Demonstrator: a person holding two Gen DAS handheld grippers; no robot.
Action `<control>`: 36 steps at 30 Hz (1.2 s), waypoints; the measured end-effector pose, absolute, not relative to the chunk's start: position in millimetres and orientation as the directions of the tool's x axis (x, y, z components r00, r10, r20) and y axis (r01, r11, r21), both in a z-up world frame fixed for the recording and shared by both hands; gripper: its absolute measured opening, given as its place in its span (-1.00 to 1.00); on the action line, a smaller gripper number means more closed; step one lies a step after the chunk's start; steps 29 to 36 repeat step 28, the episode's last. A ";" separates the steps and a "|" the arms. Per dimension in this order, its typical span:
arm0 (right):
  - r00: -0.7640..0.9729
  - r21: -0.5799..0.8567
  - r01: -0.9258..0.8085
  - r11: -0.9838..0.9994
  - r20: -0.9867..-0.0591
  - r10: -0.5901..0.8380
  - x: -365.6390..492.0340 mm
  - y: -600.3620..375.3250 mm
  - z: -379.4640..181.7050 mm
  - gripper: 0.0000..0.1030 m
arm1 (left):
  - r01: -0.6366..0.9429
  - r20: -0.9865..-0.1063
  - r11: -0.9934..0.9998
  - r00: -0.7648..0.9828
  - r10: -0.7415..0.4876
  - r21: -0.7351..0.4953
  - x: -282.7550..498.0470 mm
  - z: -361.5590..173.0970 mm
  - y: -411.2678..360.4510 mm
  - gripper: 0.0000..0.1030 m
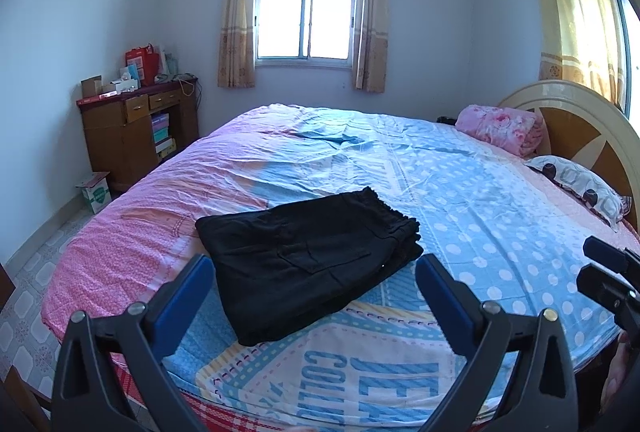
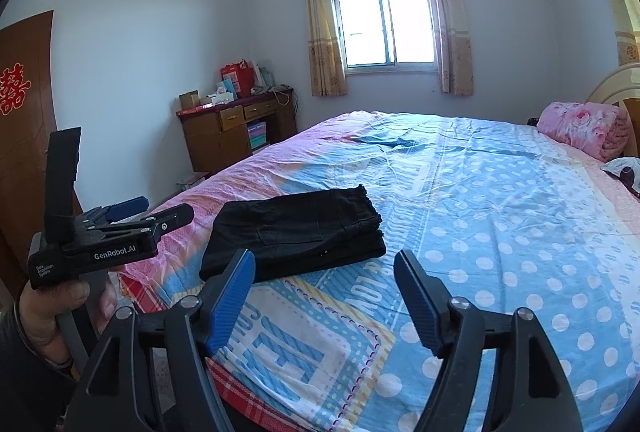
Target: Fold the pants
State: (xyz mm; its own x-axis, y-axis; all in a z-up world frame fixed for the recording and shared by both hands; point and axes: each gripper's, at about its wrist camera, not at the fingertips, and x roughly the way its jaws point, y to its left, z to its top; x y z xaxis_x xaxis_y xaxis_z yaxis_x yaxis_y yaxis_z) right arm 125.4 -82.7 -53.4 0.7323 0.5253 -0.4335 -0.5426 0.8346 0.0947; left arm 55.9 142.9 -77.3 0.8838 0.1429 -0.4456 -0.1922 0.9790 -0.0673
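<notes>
- Black pants (image 1: 308, 264) lie as a compact, layered rectangle in the lower centre of the left wrist view, on the bed (image 1: 500, 200), near its front edge, where the pink part of the cover meets the blue.
- Elastic waistband sits at the upper right of the bundle; a back pocket faces up; stacked layers show along the right edge.
- Judging by that shape, the folding looks finished or nearly so: no leg trails out, and the edges line up fairly well.
- Left gripper (image 1: 316, 296) hangs just in front of the pants with its fingers spread wide, holding nothing and not touching the cloth.
- Right gripper (image 2: 324, 296) is likewise wide apart and empty, above the cover at lower centre of its own view, to the right of the bundle.
- What may remain, at most, is a light smoothing of the top layer or squaring of the rumpled waistband corner; I cannot tell whether a further fold is meant.
</notes>
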 end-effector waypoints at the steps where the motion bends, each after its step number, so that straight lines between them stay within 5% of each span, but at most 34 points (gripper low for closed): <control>1: 0.735 0.093 -0.542 0.835 -0.429 0.525 124.6 -83.2 -53.1 0.51 | -0.193 -0.441 0.979 0.886 0.145 -0.067 55.4 -76.4 142.5 1.00; 36: 0.729 0.065 -0.558 0.828 -0.438 0.526 119.1 -76.8 -55.8 0.52 | -0.257 -0.452 0.965 0.867 0.210 -0.045 61.1 -82.1 150.2 1.00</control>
